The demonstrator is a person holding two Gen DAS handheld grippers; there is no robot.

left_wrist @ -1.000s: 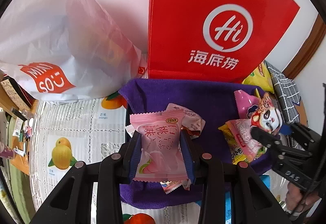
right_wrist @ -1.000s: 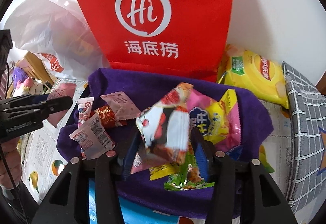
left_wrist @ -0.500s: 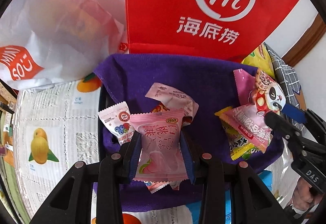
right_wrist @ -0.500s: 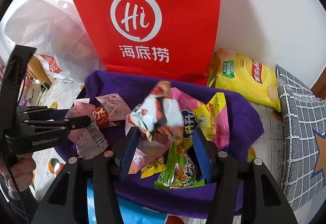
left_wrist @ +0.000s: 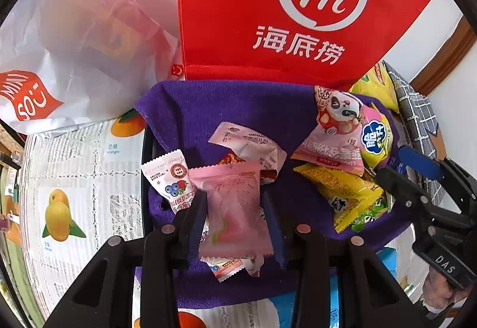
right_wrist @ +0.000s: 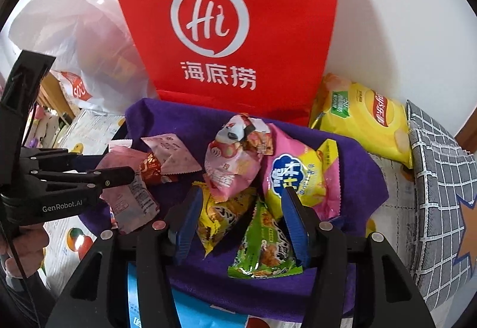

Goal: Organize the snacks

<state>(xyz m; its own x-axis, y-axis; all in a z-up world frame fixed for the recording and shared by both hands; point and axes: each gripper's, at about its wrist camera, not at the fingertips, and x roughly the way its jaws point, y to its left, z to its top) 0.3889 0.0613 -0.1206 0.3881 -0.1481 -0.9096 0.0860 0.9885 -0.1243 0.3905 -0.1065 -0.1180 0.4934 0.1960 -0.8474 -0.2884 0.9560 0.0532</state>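
A purple cloth-lined tray (left_wrist: 190, 107) holds several snack packets. My left gripper (left_wrist: 234, 203) has opened; the pink peach packet (left_wrist: 235, 208) is blurred between its fingers, dropping onto the left pile. My right gripper (right_wrist: 240, 208) is open above a yellow packet (right_wrist: 217, 217) and a green packet (right_wrist: 262, 244). The panda packet (right_wrist: 235, 155) lies on the right pile beside a pink-and-yellow packet (right_wrist: 301, 179), free of the fingers. It also shows in the left wrist view (left_wrist: 337, 116). The left gripper shows in the right wrist view (right_wrist: 98, 176).
A red paper bag (right_wrist: 226, 24) stands behind the tray against the wall. A white plastic bag (left_wrist: 68, 45) sits at the left. A yellow chip bag (right_wrist: 366, 122) and a grey checked cushion (right_wrist: 441, 194) lie at the right. The tablecloth (left_wrist: 74, 188) has fruit prints.
My right gripper opened and the panda packet dropped onto the right pile. My left gripper moved over the tray and opened; the pink peach packet is falling from it.
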